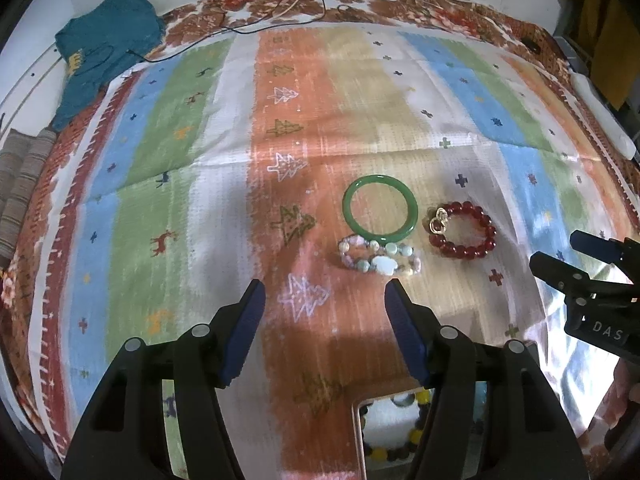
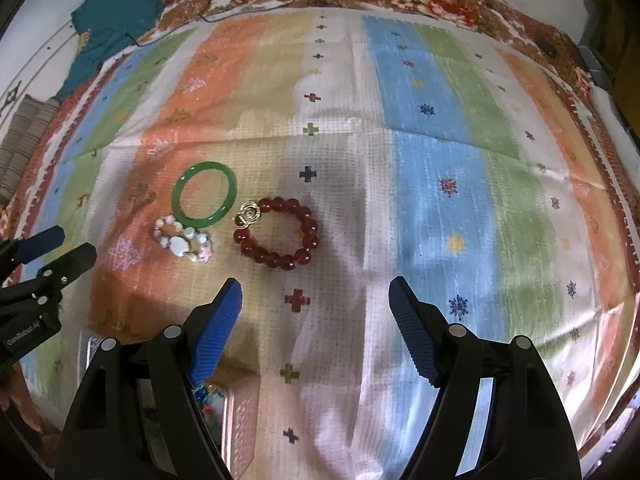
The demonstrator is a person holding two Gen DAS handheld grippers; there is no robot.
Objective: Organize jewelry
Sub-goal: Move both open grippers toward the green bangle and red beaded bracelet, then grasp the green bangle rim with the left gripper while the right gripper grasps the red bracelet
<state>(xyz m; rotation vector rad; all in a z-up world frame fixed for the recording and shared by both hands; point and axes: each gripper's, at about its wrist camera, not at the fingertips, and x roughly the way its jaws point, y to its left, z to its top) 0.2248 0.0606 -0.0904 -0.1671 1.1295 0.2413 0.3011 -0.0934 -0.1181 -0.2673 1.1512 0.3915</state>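
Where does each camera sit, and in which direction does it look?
Left wrist: on the left gripper, looking steeply down over its open blue fingers at the striped cloth; the right gripper enters at right.
Right wrist: on the right gripper, looking steeply down likewise; the left gripper enters at left.
Shared: green bangle, red bead bracelet, pastel bead bracelet.

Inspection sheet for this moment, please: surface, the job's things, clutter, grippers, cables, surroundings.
Surface: striped patterned cloth over a floral spread.
Job's things: green bangle, pastel bead bracelet touching it, red bead bracelet with gold charm, apart; pink tray at the near edge holding yellow and dark beads.
Clutter: teal garment at far left.
Grippers: left gripper and right gripper open, nothing between the pads.
Cables: black cable along the far edge.
Surroundings: white wall behind.
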